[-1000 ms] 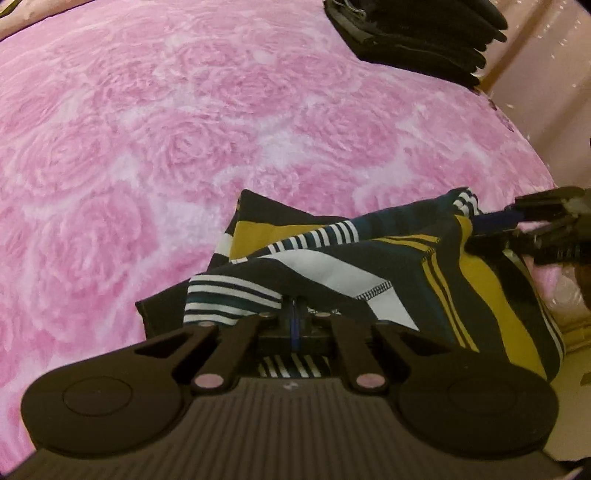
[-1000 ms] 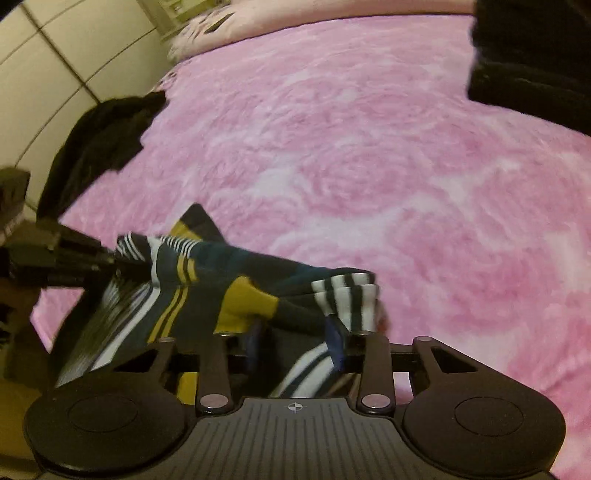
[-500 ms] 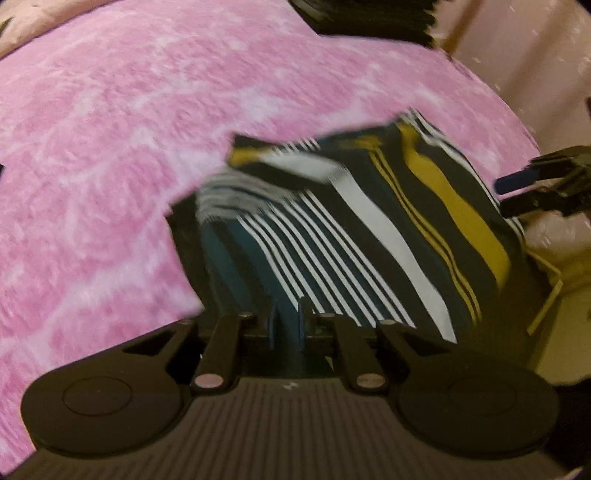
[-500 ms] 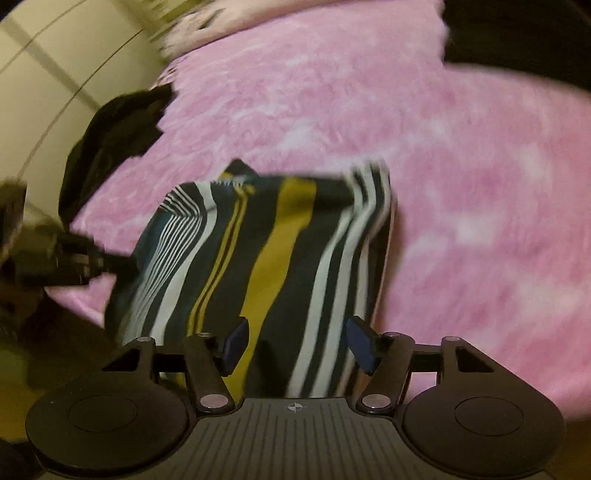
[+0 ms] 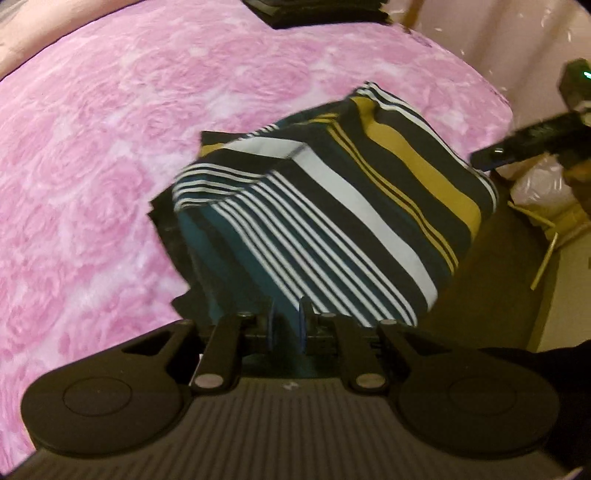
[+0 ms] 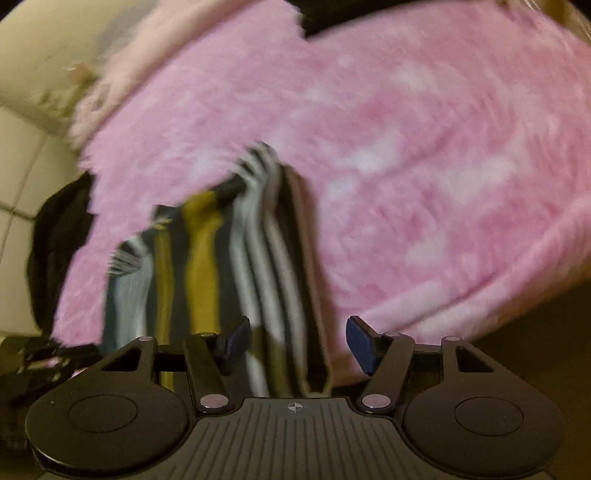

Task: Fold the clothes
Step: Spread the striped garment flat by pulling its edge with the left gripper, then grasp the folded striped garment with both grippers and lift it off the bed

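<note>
- One striped garment (image 5: 332, 206), folded, centre frame on the pink bed cover (image 5: 92, 184), its near edge over the bed's edge.
- One dark folded stack (image 5: 317, 14), top centre.
- Left hand-held gripper (image 5: 286, 326): nearly closed, pinching the garment's near edge.
- Right hand-held gripper (image 6: 295, 341): spread wide, just opened; cloth between the jaws, untouched.

A bed under a pink rose-patterned blanket (image 5: 92, 177) stands beside pale tiled walls (image 6: 22, 155).
</note>
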The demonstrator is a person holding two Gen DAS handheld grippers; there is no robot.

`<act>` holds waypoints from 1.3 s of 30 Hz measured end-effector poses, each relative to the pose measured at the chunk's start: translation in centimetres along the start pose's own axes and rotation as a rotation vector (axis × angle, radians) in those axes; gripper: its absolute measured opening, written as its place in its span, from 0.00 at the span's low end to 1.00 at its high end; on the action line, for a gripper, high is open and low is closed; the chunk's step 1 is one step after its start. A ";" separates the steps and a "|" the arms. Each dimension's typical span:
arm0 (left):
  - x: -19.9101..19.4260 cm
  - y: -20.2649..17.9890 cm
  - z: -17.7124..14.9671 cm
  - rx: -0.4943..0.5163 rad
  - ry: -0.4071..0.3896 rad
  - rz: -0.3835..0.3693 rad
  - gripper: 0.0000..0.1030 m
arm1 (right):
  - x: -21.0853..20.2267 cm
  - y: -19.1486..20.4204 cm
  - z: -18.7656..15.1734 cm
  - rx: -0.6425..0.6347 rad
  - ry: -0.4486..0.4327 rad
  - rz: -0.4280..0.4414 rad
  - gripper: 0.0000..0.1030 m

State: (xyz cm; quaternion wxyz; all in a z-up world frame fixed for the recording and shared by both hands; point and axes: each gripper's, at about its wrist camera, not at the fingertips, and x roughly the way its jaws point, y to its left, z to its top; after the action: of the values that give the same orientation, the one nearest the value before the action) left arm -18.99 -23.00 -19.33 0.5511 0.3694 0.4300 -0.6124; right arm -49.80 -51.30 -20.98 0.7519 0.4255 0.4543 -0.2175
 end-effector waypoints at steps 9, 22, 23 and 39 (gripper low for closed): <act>-1.9 -2.9 -2.9 0.162 -0.056 0.027 0.25 | -3.1 6.3 -1.5 -0.480 0.007 -0.016 0.61; 1.9 -9.3 -6.6 0.597 -0.165 0.157 0.68 | 6.2 11.3 -15.1 -1.714 0.011 -0.214 0.82; 2.4 -9.8 -6.9 0.644 -0.159 0.175 0.70 | 6.4 11.2 -14.7 -1.714 0.006 -0.219 0.71; 1.5 -7.5 -1.1 0.674 -0.038 0.275 0.26 | 0.3 14.4 -8.8 -1.469 -0.067 -0.148 0.45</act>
State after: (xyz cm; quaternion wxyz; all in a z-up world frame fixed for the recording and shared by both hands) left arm -26.60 -22.33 -20.27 0.4833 0.5731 0.1400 -0.6468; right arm -43.76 -36.09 -16.81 0.8399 -0.2262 0.4869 0.0798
